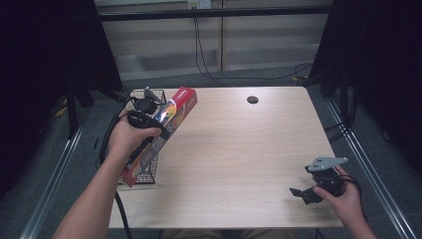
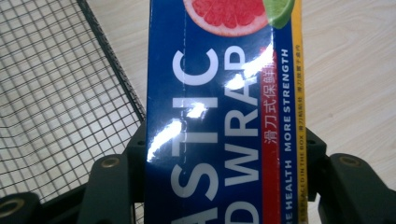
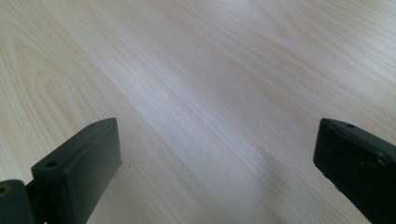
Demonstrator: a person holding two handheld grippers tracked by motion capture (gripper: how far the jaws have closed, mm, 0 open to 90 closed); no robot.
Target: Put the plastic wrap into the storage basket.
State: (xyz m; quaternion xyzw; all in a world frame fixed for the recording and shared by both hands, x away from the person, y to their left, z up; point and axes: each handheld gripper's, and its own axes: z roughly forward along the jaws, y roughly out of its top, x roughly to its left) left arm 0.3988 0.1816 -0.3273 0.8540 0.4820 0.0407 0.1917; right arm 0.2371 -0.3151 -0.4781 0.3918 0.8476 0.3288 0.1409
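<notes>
Your left gripper (image 1: pixel 149 115) clamped the long blue-and-red plastic-wrap carton (image 2: pixel 224 116), held tilted over the black wire-mesh basket (image 2: pixel 56 93) at the pale wooden table (image 1: pixel 239 149) edge; your right gripper (image 3: pixel 217 158) stood agape, empty.

Pale wooden table (image 1: pixel 239 149), wire basket (image 1: pixel 144 134) at its left edge.

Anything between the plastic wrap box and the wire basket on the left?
Nothing visible. The left gripper holds the plastic wrap box slanted over the wire basket, whose mesh bottom looks bare.
</notes>
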